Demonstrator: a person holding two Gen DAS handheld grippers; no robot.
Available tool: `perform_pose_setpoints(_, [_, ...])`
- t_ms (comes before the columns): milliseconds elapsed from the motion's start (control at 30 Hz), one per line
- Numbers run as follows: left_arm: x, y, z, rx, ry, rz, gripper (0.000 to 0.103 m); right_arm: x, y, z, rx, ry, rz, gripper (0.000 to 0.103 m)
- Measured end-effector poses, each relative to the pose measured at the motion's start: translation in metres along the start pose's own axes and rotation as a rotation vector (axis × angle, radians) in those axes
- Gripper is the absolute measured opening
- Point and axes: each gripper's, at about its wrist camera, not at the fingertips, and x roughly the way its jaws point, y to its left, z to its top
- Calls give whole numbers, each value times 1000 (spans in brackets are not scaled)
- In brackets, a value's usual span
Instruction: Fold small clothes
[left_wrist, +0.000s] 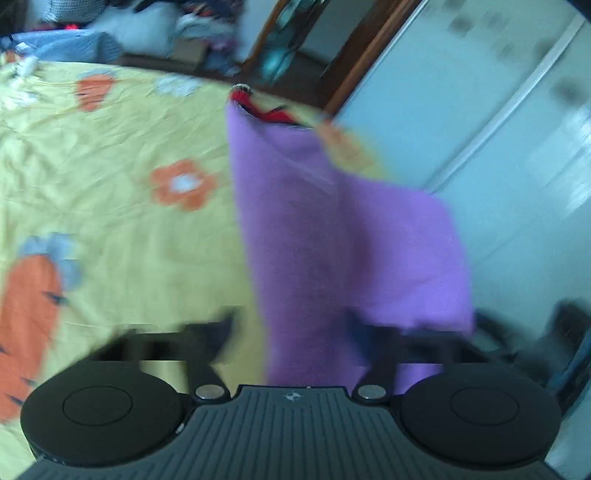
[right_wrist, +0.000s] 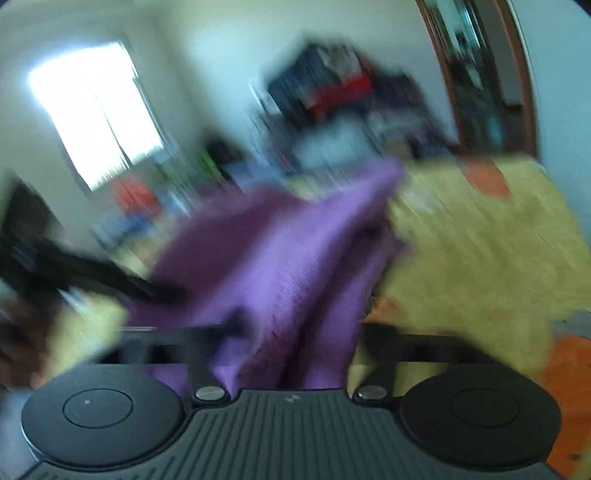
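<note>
The left hand-held gripper has its fingers spread, and the purple garment hangs between them over the yellow flowered bedsheet. The right hand-held gripper is likewise spread wide, with the same purple cloth bunched between its fingers; blur hides any contact.

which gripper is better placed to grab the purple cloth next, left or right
Right, probably. The purple cloth lies bunched squarely between the open right hand-held gripper. At the left hand-held gripper it hangs off to one side. Both views are blurred.
</note>
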Motion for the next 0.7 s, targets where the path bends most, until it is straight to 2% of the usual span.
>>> perform_pose_setpoints(33, [6, 12, -9, -26, 6, 51, 75, 1, -13, -13, 17, -9, -74, 103])
perform_pose_setpoints(67, [11, 26, -21, -56, 25, 48, 64, -3, -25, -28, 29, -24, -80, 103])
perform_pose_setpoints(133, [14, 51, -51, -136, 54, -27, 65, -17, -46, -57, 97, -50, -42, 102])
perform_pose_setpoints(167, [14, 58, -66, -163, 61, -54, 65, -24, -49, -69, 87, -72, -24, 102])
perform_pose_setpoints(233, [15, 63, -92, -182, 66, -118, 72, -34, -45, -86, 19, -110, -19, 92])
perform_pose_setpoints(267, [18, 61, -100, -174, 65, -152, 78, -30, -41, -87, -10, -113, -15, 72])
perform_pose_setpoints(333, [24, 51, -116, -169, 42, -185, 82, -24, -39, -84, 2, -123, 26, 42])
perform_pose_setpoints(400, [31, 30, -126, -97, 19, -213, 84, -12, -41, -76, 48, -112, 85, 42])
perform_pose_setpoints(467, [40, 11, -131, -23, -7, -177, 89, 3, -40, -69, 87, -94, 120, 42])
perform_pose_setpoints(600, [60, -3, -131, 4, 3, -131, 93, 29, -46, -68, 176, -24, 209, 42])
perform_pose_setpoints(633, [62, -2, -129, -3, 11, -134, 94, 34, -45, -69, 169, 1, 215, 35])
perform_pose_setpoints(667, [63, -1, -128, -15, 18, -135, 95, 37, -42, -70, 148, 5, 183, 7])
perform_pose_setpoints(700, [64, -1, -125, -26, 26, -137, 95, 37, -40, -71, 135, -2, 171, 7])
